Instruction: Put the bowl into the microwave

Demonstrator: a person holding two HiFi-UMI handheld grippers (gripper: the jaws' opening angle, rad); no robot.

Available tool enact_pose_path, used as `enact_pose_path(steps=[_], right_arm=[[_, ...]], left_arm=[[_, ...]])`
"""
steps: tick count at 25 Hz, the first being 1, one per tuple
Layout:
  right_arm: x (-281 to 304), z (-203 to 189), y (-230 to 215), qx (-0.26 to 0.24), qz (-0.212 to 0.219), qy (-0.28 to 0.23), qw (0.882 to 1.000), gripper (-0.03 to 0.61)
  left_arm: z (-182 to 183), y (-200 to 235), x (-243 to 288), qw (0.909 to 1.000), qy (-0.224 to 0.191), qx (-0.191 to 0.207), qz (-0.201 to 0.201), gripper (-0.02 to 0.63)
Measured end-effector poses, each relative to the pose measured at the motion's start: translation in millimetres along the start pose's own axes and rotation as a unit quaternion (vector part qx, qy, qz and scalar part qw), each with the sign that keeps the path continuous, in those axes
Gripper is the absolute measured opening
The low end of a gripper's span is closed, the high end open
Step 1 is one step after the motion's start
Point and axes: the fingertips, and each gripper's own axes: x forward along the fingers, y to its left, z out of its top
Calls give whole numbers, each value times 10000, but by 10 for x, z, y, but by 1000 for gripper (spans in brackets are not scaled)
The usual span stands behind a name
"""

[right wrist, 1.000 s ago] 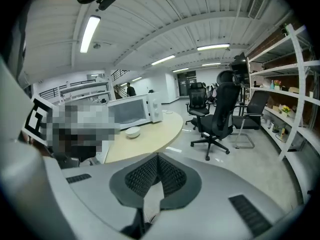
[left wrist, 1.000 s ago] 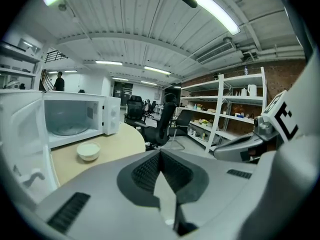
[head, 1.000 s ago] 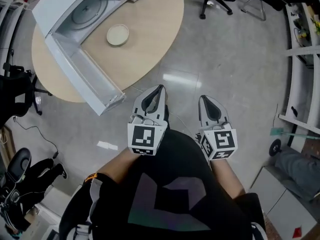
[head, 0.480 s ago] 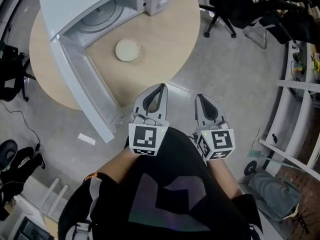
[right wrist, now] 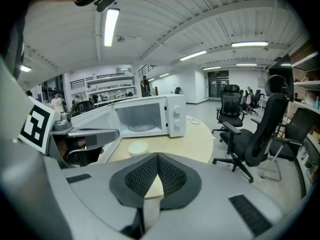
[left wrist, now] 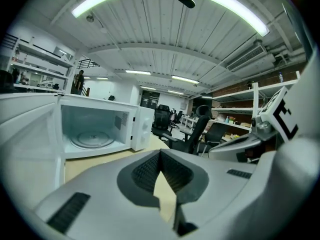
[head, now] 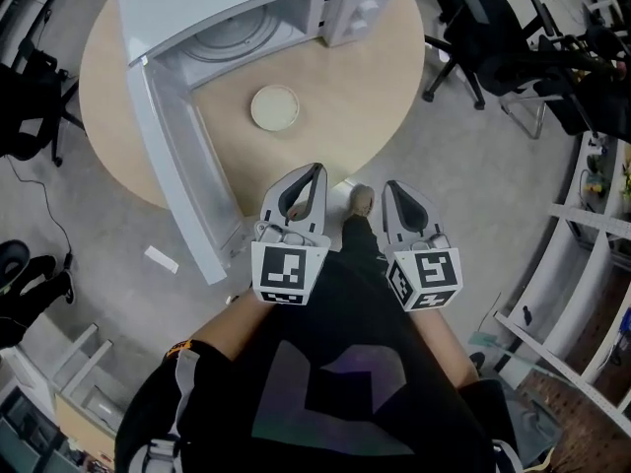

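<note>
You held both grippers close in front of your body, side by side and pointed toward the near edge of the round wooden surface (head: 367,87). The left gripper (head: 317,168) had its jaws closed tip to tip with nothing between them, only a sliver of the surface showing through the gap behind the tips. The right gripper (head: 389,185) was the same: tips together and empty. Neither touched anything.

The bowl (head: 274,107), pale, shallow and round, sat on the surface in front of the microwave (head: 237,8), roughly midway between its opening and the near edge, apart from both. From the right gripper view the bowl (right wrist: 138,147) appeared just above the closed tips.

The white microwave stood along the far edge of the surface with its door (head: 177,175) swung fully open toward you, the door's end reaching out past the near left edge. The glass turntable (head: 232,42) inside was bare. Black office chairs (head: 483,28) stood on the floor beyond the right edge.
</note>
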Motion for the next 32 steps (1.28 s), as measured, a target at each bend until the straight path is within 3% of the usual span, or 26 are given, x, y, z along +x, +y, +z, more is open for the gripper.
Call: enact_pose_path(steps=[6,11,19,24,32], right_arm=[[358,241,-173,-437,725,-57,9964,15],[610,452,-377,-718,1387,-74,9877,15],[941,679,-600,-1228,2366,-47,9638,15],[1111,743,-557,-1532,2957,13,9429,15],[1364,730,-259,-1657,3412,162,9251,15]], left_arm=[[115,209,205,9967,-104,-71,800,46],[255,257,370,9878,-182,-173,1535,46],[329,208,573,9648,-297,-426,2577,46],[321,209,589,9468,-379,-500,3155,46],[214,393,363,9226,-415,-647,3781,46]])
